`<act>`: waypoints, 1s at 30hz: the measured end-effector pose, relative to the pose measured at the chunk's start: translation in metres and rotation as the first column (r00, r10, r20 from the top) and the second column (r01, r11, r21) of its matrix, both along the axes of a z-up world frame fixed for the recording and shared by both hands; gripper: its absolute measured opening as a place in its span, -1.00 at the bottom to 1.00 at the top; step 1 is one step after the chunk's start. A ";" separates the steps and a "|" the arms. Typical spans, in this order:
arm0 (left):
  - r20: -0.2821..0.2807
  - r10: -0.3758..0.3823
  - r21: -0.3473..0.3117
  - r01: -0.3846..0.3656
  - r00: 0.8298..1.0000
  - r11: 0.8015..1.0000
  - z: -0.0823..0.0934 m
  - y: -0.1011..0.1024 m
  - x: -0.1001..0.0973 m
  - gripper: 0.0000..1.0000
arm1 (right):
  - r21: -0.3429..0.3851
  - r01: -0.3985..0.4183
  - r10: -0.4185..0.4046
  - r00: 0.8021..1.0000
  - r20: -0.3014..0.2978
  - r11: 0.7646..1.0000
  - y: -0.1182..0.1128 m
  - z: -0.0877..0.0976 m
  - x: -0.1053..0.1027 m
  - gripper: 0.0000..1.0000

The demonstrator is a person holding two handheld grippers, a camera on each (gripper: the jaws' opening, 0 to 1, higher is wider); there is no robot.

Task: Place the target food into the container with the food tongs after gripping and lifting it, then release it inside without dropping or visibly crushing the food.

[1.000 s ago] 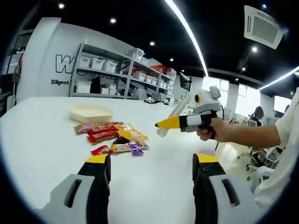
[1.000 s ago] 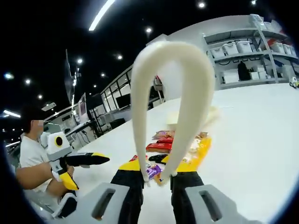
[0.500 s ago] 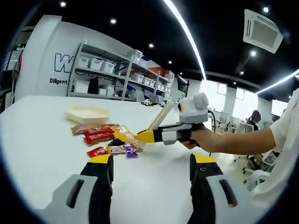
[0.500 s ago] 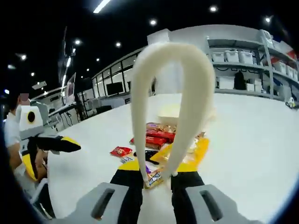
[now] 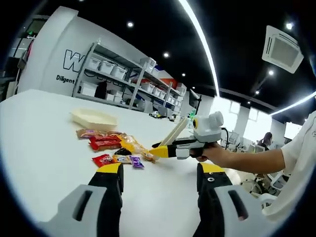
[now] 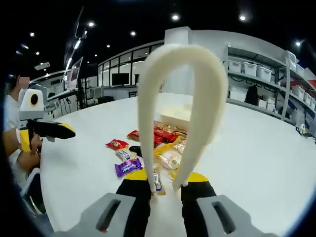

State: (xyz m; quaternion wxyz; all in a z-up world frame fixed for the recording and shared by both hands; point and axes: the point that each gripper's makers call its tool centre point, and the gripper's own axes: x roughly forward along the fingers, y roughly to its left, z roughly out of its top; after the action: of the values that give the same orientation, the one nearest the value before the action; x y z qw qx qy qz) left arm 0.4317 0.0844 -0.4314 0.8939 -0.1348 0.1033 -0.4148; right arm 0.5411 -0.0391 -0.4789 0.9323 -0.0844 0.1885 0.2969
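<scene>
Since the earlier frame, the right gripper (image 5: 159, 151) has been brought lower and nearer the snack packets (image 5: 116, 147), with the tongs (image 6: 181, 112) now tipped over the edge of that pile. Its jaws are closed on the cream tongs, whose two arms stand apart with nothing seen between the tips. The left gripper (image 5: 160, 175) is held with jaws wide apart and nothing between them. The packets lie scattered mid-table (image 5: 44, 148), and the shallow cream container (image 5: 94, 119) sits just beyond them toward the far edge.
</scene>
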 end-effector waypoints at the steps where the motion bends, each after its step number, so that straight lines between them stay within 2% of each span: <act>1: 0.001 0.000 0.000 0.000 1.000 1.000 0.000 0.000 0.000 0.14 | 0.001 0.002 -0.002 1.000 0.001 1.000 -0.001 0.000 0.000 -0.65; 3: 0.000 0.001 0.000 -0.001 1.000 1.000 0.000 0.000 -0.001 0.14 | 0.047 -0.007 0.008 1.000 -0.012 0.999 0.002 0.006 -0.002 -0.64; 9: -0.001 -0.010 0.008 0.010 1.000 1.000 0.001 -0.003 -0.005 0.12 | 0.070 -0.078 0.080 0.997 -0.021 0.994 0.023 0.010 -0.007 -0.63; 11: -0.002 -0.013 0.013 0.013 1.000 1.000 0.000 -0.003 -0.007 0.12 | 0.052 -0.124 0.125 0.992 -0.029 0.991 0.031 0.007 -0.009 -0.62; 13: -0.002 -0.012 0.013 0.012 1.000 1.000 0.000 -0.002 -0.007 0.12 | 0.019 -0.123 0.123 0.992 -0.006 0.992 0.033 0.005 -0.006 -0.61; 15: -0.004 -0.006 0.012 0.006 1.000 1.000 0.000 -0.001 -0.006 0.12 | 0.012 -0.141 0.141 0.990 -0.020 0.990 0.036 0.000 -0.005 -0.61; 16: -0.005 -0.005 0.012 0.005 1.000 1.000 0.000 0.000 -0.006 0.12 | 0.000 -0.158 0.158 0.987 -0.020 0.987 0.037 -0.002 -0.005 -0.60; 17: -0.006 -0.004 0.012 0.004 1.000 1.000 0.000 0.000 -0.006 0.12 | -0.019 -0.210 0.210 0.978 -0.005 0.977 0.042 -0.003 -0.008 -0.60; 18: -0.006 -0.003 0.012 0.003 1.000 1.000 0.000 0.000 -0.006 0.12 | -0.027 -0.196 0.196 0.980 0.018 0.980 0.039 0.000 -0.005 -0.59; 19: -0.006 -0.003 0.012 0.003 1.000 1.000 0.000 0.001 -0.006 0.12 | -0.005 -0.200 0.200 0.980 -0.003 0.980 0.040 0.000 -0.006 -0.60; 22: -0.015 -0.004 0.014 0.004 1.000 1.000 -0.003 0.002 -0.005 0.12 | -0.007 -0.207 0.207 0.978 -0.014 0.978 0.040 -0.001 -0.004 -0.58; 26: -0.018 -0.002 0.005 0.002 1.000 1.000 -0.002 0.001 -0.003 0.12 | 0.000 -0.226 0.226 0.974 0.000 0.974 0.041 0.003 -0.004 -0.58; 30: -0.016 -0.004 0.008 0.004 1.000 1.000 -0.002 0.000 -0.003 0.12 | 0.027 -0.218 0.219 0.975 -0.039 0.976 0.043 -0.002 -0.002 -0.57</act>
State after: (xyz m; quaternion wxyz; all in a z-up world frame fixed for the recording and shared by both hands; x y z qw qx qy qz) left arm 0.4291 0.0842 -0.4331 0.8927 -0.1342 0.1124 -0.4152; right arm 0.5388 0.0041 -0.4813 0.8909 -0.0879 0.1941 0.4012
